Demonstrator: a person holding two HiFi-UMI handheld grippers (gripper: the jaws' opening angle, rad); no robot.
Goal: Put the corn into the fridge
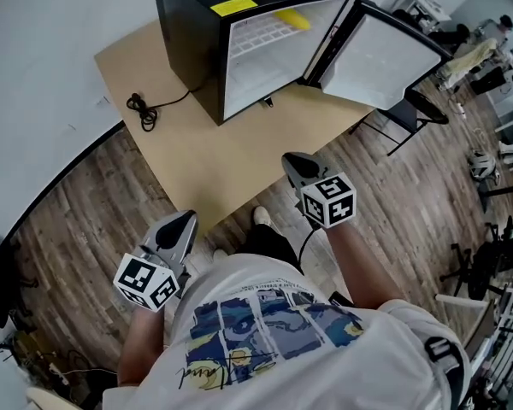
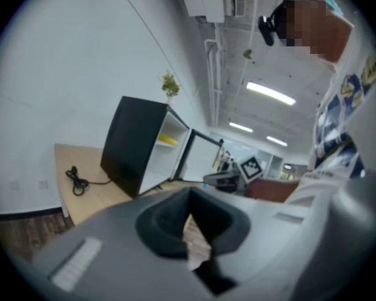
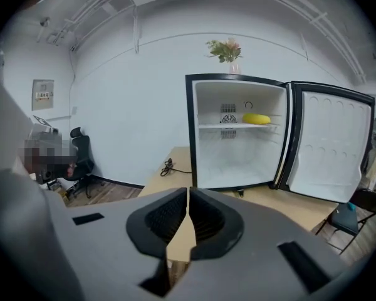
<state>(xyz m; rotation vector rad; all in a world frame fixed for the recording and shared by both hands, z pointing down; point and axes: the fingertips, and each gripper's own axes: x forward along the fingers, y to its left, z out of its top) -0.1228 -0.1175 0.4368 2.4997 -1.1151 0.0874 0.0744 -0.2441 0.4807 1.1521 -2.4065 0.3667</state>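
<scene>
The corn [image 3: 256,118] is lying on the upper shelf inside the fridge [image 3: 238,137], whose door [image 3: 329,146] is standing swung wide to the right. The fridge is sitting on a wooden table [image 1: 214,161], with a coiled power cord [image 1: 141,109] lying to its left, flowers [image 3: 224,49] standing on top and a dark chair [image 1: 406,114] standing at the table's right edge. The left gripper [image 1: 185,220] and right gripper [image 1: 292,162] are hovering close to the person's body, short of the table's near edge and well apart from the fridge, each with its jaws pressed together pad against pad.
</scene>
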